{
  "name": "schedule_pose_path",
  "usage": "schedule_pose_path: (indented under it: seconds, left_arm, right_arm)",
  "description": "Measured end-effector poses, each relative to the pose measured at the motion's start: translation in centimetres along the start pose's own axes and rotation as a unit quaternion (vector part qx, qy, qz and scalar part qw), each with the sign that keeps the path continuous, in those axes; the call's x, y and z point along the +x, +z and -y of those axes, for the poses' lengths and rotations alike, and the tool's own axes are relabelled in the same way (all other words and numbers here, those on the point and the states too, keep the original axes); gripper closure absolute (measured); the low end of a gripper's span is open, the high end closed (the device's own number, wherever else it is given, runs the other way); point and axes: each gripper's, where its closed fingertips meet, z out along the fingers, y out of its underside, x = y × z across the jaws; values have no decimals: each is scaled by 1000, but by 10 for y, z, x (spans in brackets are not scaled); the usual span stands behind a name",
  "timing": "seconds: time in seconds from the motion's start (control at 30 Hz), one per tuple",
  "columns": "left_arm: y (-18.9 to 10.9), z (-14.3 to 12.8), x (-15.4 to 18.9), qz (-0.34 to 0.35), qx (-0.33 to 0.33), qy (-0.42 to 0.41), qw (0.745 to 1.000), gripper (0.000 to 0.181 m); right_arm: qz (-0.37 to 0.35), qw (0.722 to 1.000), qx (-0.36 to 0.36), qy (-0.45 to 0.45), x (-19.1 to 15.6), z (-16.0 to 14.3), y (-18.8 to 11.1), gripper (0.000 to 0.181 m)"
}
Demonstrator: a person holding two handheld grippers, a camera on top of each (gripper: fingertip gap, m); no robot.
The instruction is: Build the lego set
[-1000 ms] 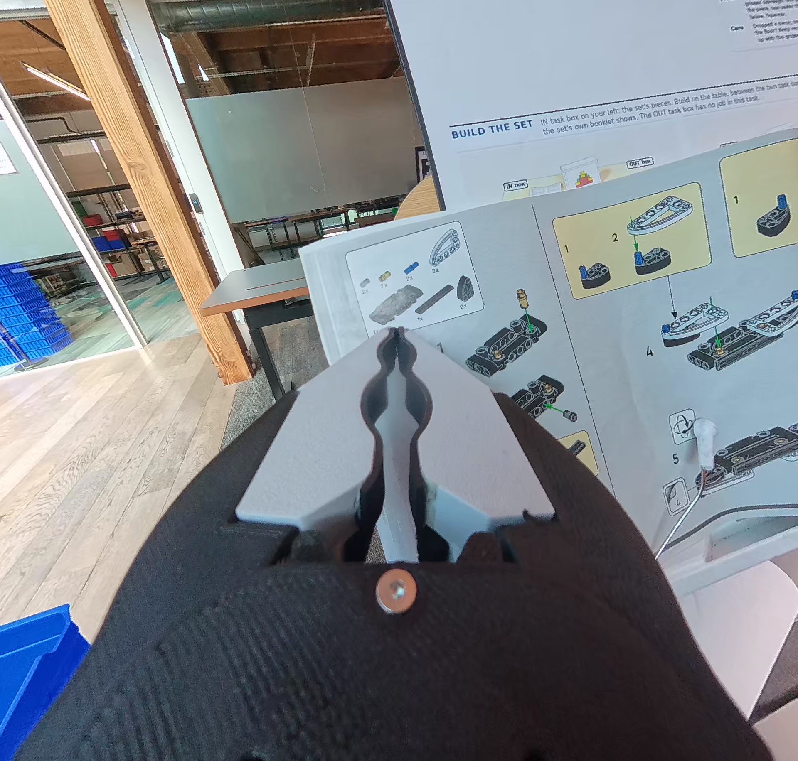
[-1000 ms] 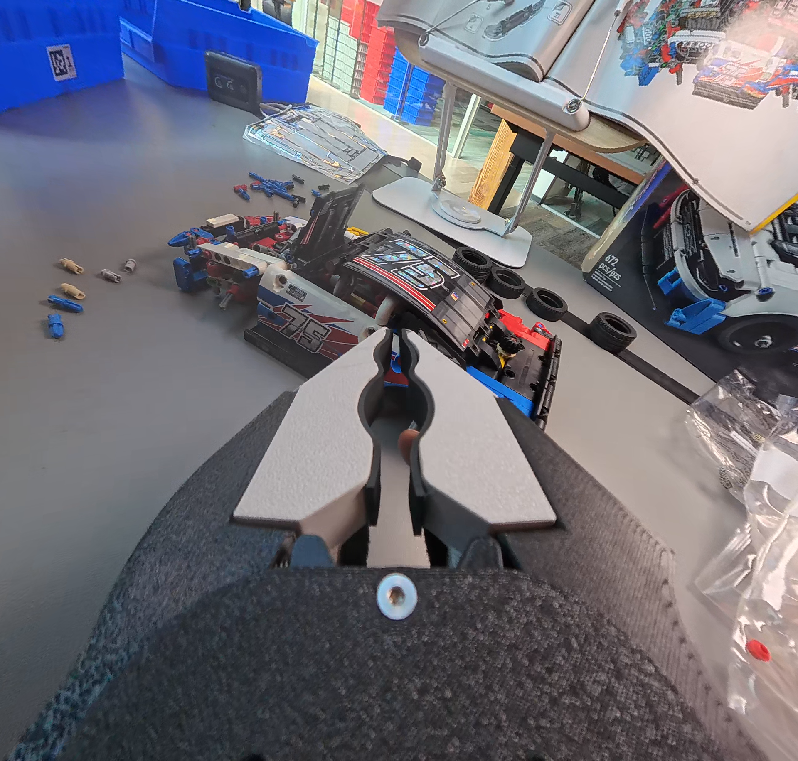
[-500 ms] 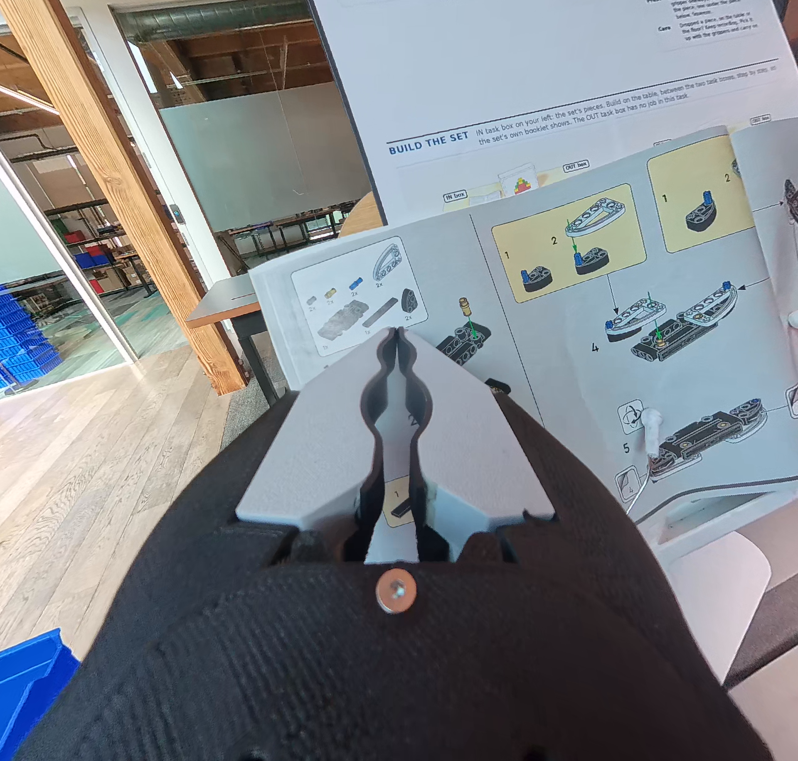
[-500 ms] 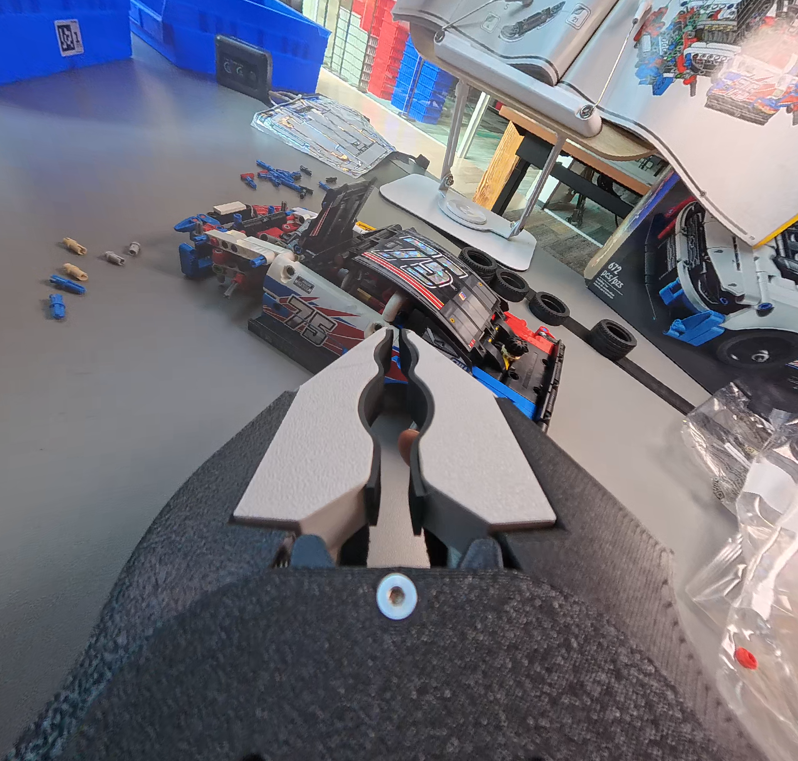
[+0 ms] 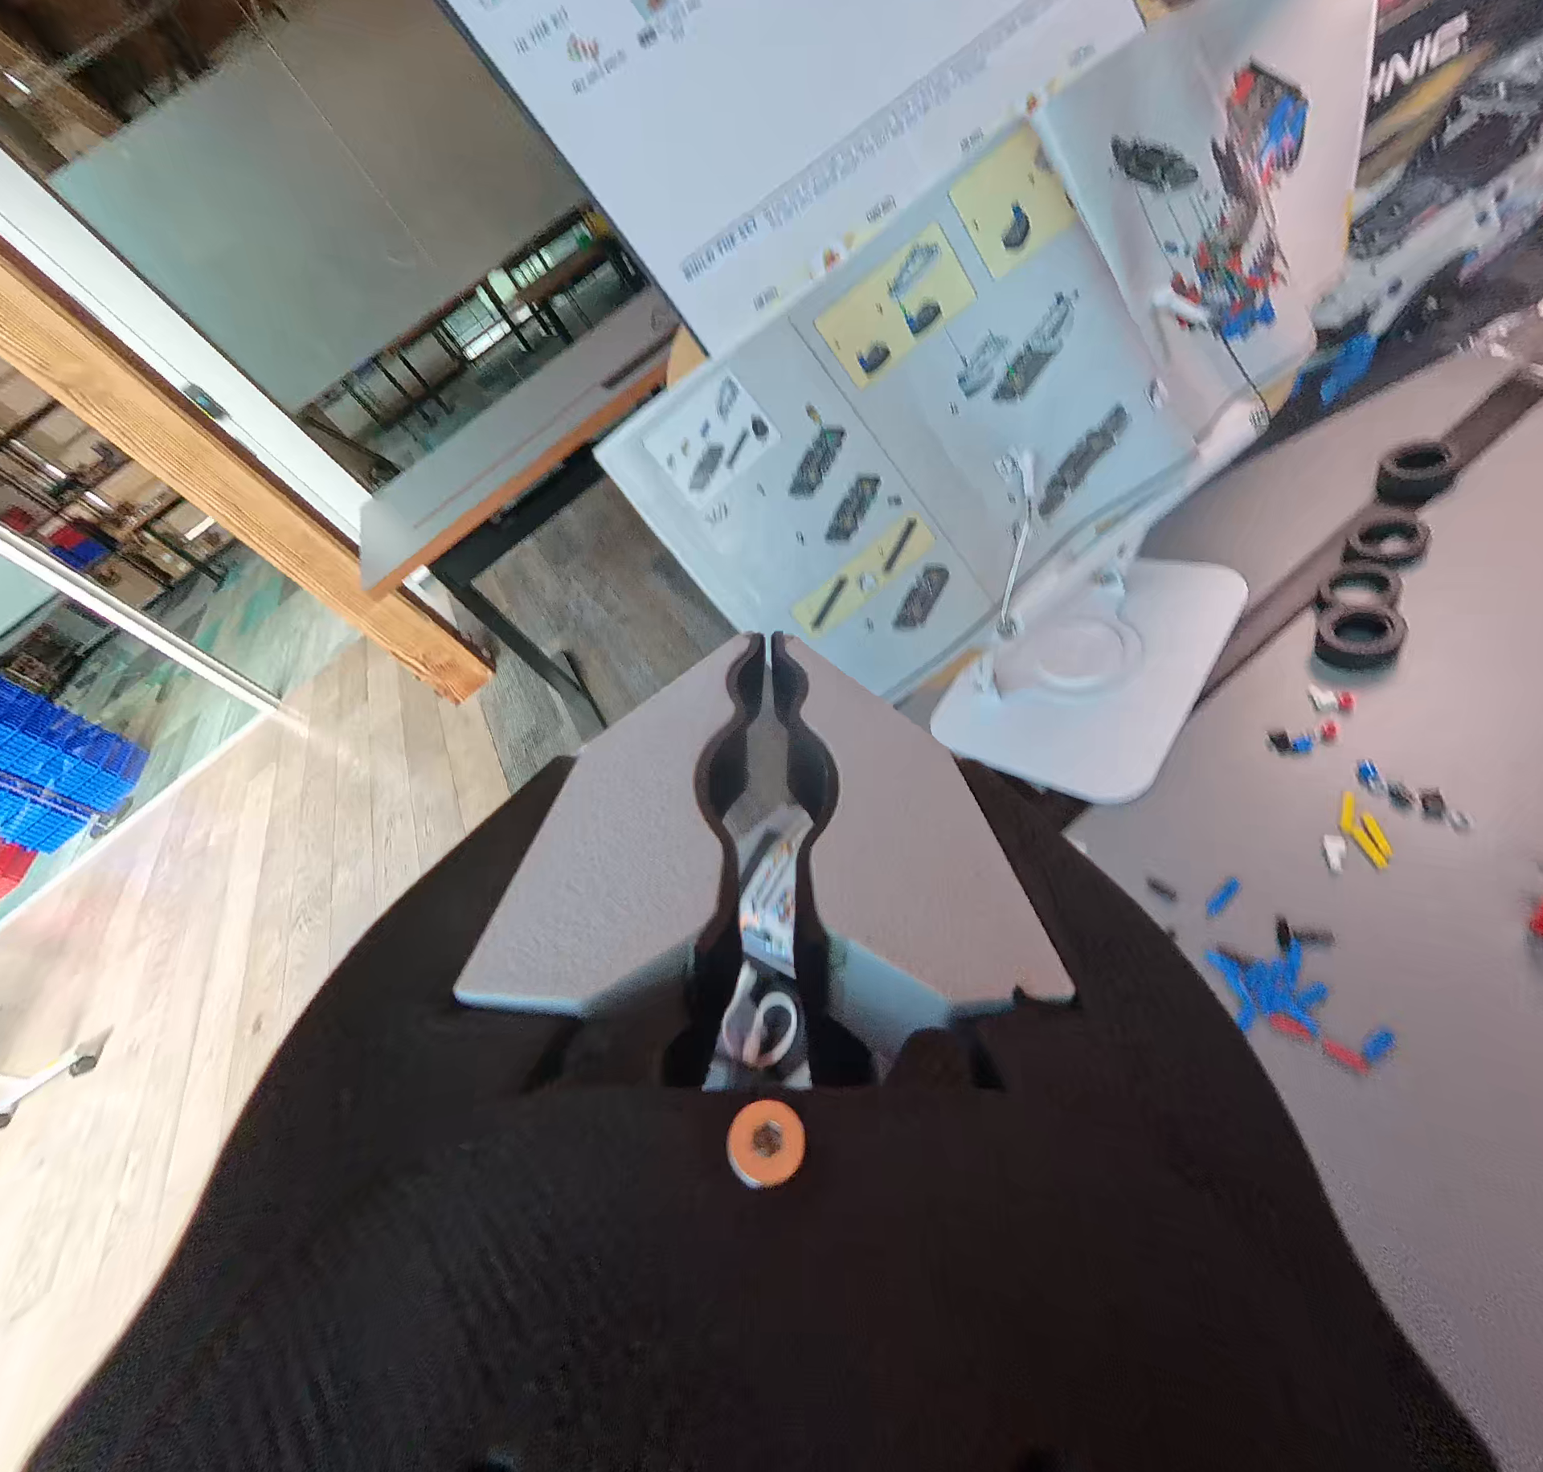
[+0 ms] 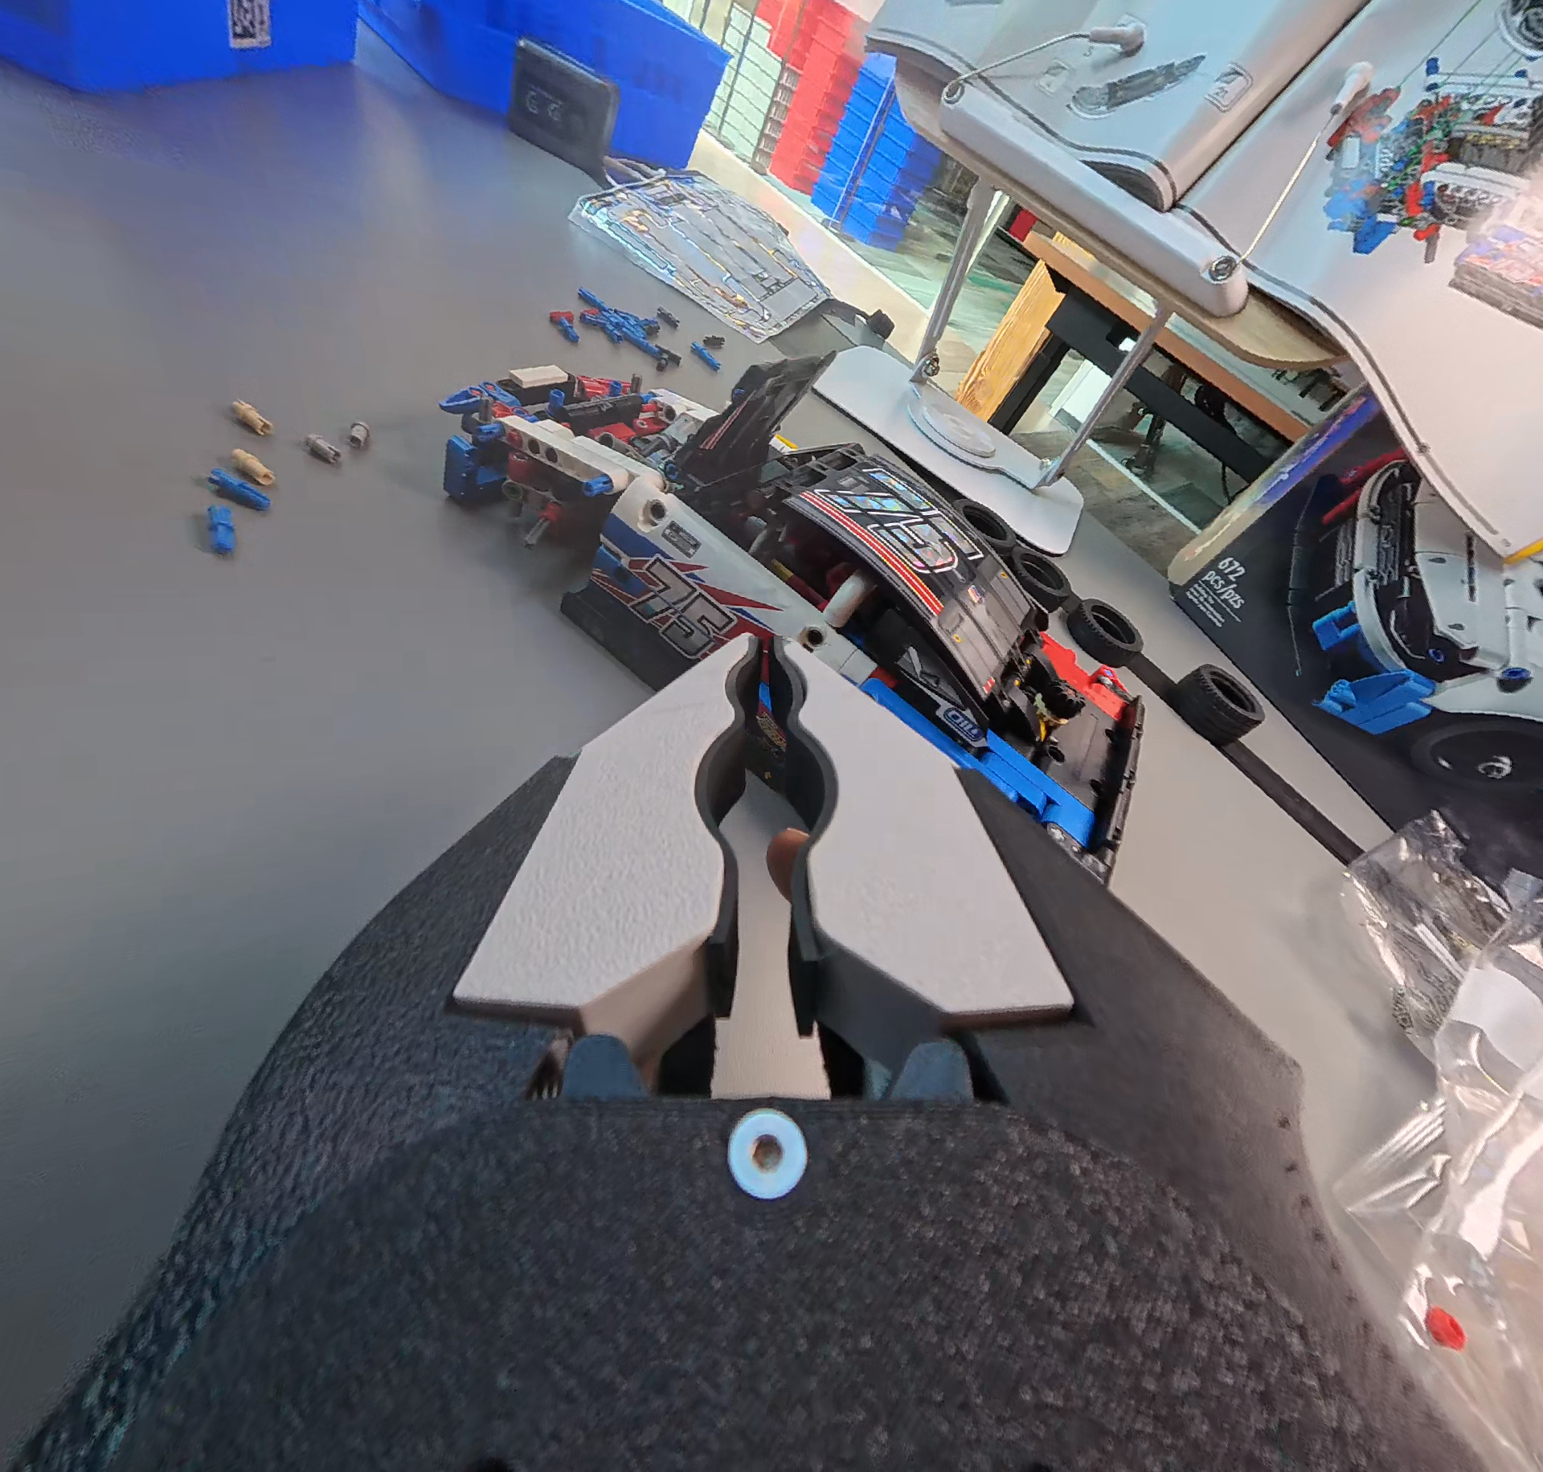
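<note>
Both grippers, left (image 5: 768, 639) and right (image 6: 768, 643), hang closed and empty; picking correct pins (image 6: 238, 484) per the open grey instruction booklet (image 5: 902, 447) matters before approaching the half-built blue-white-black car (image 6: 793, 589).

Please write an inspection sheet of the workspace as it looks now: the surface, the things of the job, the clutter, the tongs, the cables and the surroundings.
Surface: grey table, bare in front of the car.
Job's things: half-built lego car on the table; four black tyres in a row beside the white stand; open instruction booklet on that stand; small loose pins left of the car.
Clutter: clear plastic bags at right; sticker sheet; set box.
Tongs: left tongs shut, empty, in the air; right tongs shut, empty, near the car.
Cables: nothing seen.
Surroundings: blue bins at the table's far end; wooden post; wood floor.
</note>
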Motion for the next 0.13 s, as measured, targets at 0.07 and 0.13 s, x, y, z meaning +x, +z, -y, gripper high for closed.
schedule_pose_path:
  seconds: [0.07, 0.13]
  left_arm:
    - [-34, -41, 4, -25, -74, 6, 997, 180]
    - [-66, -89, 7, -42, -150, 7, 988, 179]
  right_arm:
    - [8, 1000, 2, -5, -5, 2, 1, 181]
    - [11, 1000, 2, -11, -8, 2, 2, 181]
